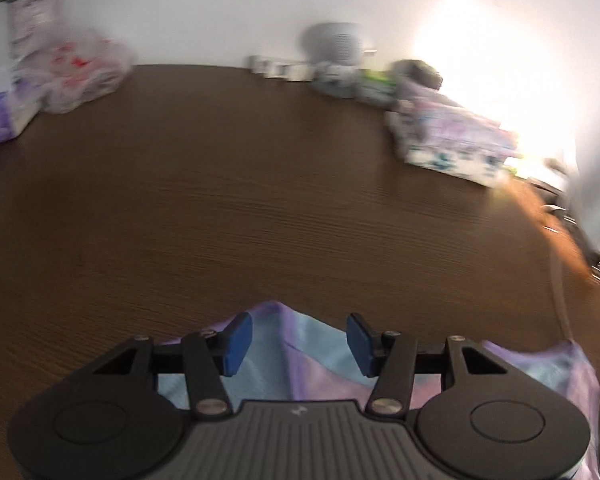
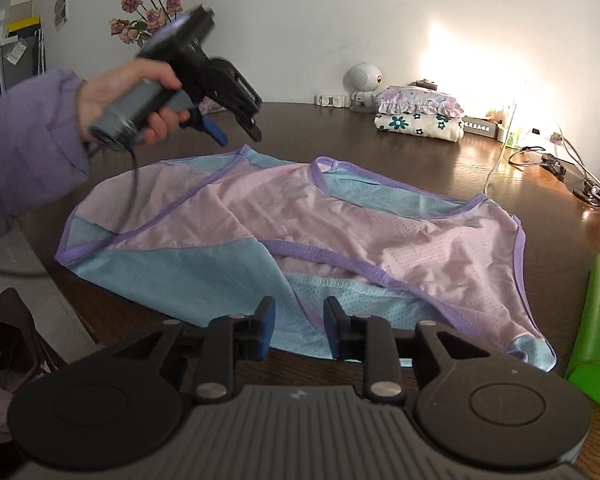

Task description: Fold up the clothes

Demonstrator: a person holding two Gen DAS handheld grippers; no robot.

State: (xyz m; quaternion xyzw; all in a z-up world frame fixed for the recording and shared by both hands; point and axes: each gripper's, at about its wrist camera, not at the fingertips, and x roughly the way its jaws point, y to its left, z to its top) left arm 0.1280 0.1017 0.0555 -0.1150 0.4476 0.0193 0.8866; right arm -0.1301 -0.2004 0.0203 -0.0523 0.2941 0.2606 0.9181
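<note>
Right gripper [image 2: 299, 326] open over one garment [image 2: 340, 236]; left gripper [image 1: 299, 340] open.

Pink-and-blue mesh garment with purple trim [image 2: 300, 236] is lying spread across the dark brown wooden worktop [image 2: 440, 168]. Stack of folded floral clothes [image 2: 418, 114] is sitting behind it, near the wall. Green plastic block [image 2: 596, 320] is sitting to its right. Bouquet of pink roses [image 2: 144, 8] is standing at far left.
</note>
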